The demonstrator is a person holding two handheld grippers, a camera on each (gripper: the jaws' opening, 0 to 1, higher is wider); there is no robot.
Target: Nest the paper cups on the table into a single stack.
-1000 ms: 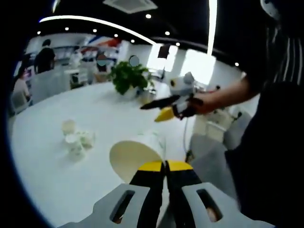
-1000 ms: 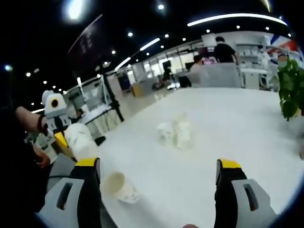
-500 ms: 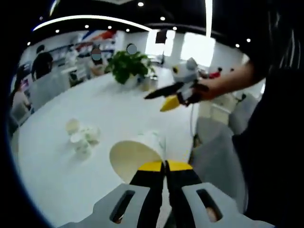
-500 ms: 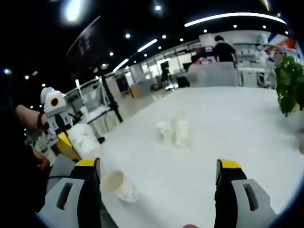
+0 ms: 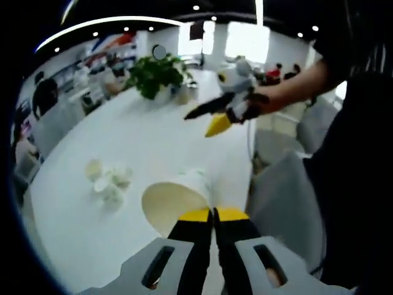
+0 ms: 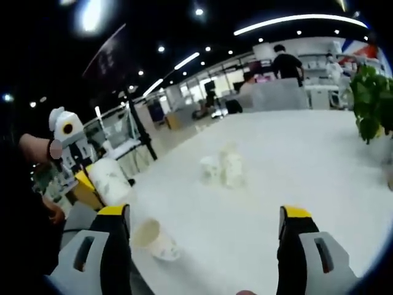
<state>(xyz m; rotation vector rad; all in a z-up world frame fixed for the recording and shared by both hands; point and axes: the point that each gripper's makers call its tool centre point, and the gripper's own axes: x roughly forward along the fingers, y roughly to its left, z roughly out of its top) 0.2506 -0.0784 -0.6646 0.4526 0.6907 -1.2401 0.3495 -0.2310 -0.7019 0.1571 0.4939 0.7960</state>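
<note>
The desk (image 6: pixel 319 160), white and round-edged, is seen in both views. On it, in the right gripper view, a cluster of cups (image 6: pixel 222 169) stands near the middle and a lone cup (image 6: pixel 155 241) lies tipped near the edge, beside the right gripper's own jaw. A plant (image 5: pixel 161 74) stands at the far side of the desk.

The left gripper (image 5: pixel 213 214) is clenched on the wall of a held cup (image 5: pixel 178 200), its mouth turned toward the camera; this cup is carried above the desk's edge. The right gripper (image 6: pixel 206 230) is held wide apart and grasps nothing.

The step in hand is judged to be the fetching of a second cup for nesting. It is done well if the lone cup is taken by its rim without crushing, then lined up along one axis with the held cup and slid home gently, since thin paper walls are easily dented by a skewed push.

Counted: one desk, one plant, two grippers. One cup is held and one lies alone; the cluster appears to hold three or four, which cannot be told surely.
</note>
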